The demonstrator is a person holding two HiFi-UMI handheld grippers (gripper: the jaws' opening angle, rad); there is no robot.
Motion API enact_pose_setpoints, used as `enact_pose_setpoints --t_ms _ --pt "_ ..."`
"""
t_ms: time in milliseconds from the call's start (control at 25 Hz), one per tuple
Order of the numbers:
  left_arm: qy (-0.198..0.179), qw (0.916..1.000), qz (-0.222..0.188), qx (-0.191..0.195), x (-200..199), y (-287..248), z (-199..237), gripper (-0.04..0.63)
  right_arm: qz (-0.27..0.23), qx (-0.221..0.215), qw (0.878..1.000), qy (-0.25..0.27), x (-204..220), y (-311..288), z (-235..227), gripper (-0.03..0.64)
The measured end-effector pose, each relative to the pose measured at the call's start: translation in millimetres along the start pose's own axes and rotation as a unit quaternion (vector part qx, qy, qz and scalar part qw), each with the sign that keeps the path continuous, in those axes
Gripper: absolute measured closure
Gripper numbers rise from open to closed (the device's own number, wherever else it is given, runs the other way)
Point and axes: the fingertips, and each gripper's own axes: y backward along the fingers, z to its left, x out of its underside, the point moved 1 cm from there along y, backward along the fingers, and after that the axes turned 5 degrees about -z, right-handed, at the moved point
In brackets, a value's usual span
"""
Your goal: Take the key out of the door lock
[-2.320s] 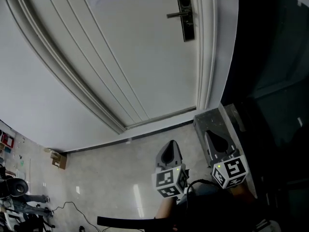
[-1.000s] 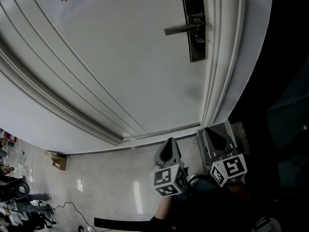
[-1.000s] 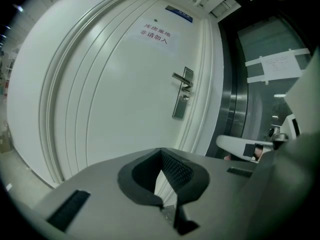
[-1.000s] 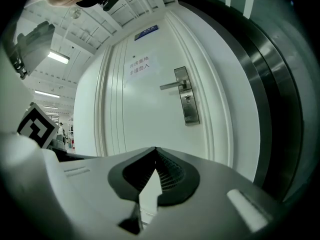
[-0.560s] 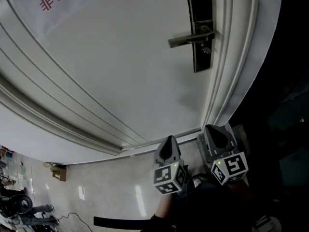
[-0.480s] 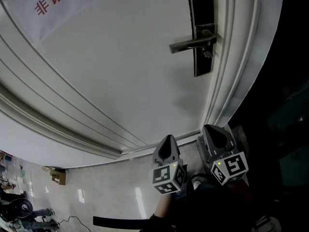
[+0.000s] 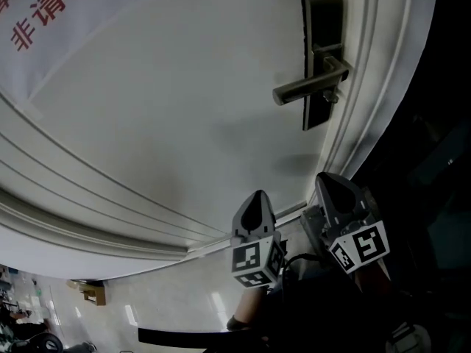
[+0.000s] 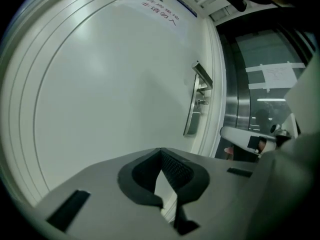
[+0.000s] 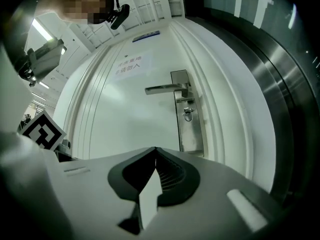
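Note:
On the white door (image 7: 184, 109), a dark metal lock plate (image 7: 321, 50) carries a lever handle (image 7: 309, 88). The key (image 7: 331, 96) with a small ring sits in the keyhole just under the lever; it also shows as the key (image 9: 187, 114) and, smaller, the key (image 8: 201, 102). My left gripper (image 7: 255, 199) and right gripper (image 7: 331, 184) are held low in front of the door, well below the lock. Both are shut and hold nothing. The right gripper (image 9: 156, 152) points at the lock plate (image 9: 187, 111). The left gripper (image 8: 161, 152) points at the door panel left of the lock plate (image 8: 192, 115).
The white moulded door frame (image 7: 383, 87) runs beside the lock, with a dark glass and steel wall (image 9: 280, 84) to its right. A white notice with red characters (image 7: 51, 13) hangs on the door's upper left. Pale tiled floor (image 7: 110, 315) lies below.
The door and lock have grown larger in the head view and the lock sits lower in it. Both grippers have risen slightly toward the door, still shut.

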Motion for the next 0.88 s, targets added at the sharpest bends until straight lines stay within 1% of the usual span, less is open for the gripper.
enact_pose_setpoints --t_ms 80,200,400,520,600,640,760,880 --pt "-0.001 1.0 -0.005 0.009 -6 -7 2 0.595 -0.007 0.007 1.0 0.01 -4 -6 -2 0.614" --pt "0.003 0.9999 -0.006 0.011 -9 -15 2 0.595 -0.028 0.015 0.999 0.036 -16 -12 -10 0.615" --pt "0.008 0.9999 -0.004 0.007 -11 -22 -3 0.595 -0.058 0.017 0.992 0.113 -47 -19 -31 0.615" --pt "0.006 0.9999 -0.013 0.006 -17 -27 -8 0.595 -0.067 0.015 0.984 0.165 -65 -26 -42 0.61" --pt "0.006 0.9998 -0.017 0.004 -19 -30 -10 0.595 -0.064 0.011 0.975 0.212 -73 -31 -48 0.603" --pt "0.006 0.9998 -0.017 0.003 -19 -32 -10 0.595 -0.061 0.005 0.969 0.241 -77 -34 -50 0.598" --pt "0.01 0.9997 -0.021 -0.008 -19 -32 -6 0.595 -0.056 -0.018 0.941 0.334 -87 -48 -50 0.574" --pt "0.014 0.9994 -0.026 -0.02 -19 -33 -2 0.595 -0.033 -0.027 0.914 0.404 -84 -63 -56 0.538"
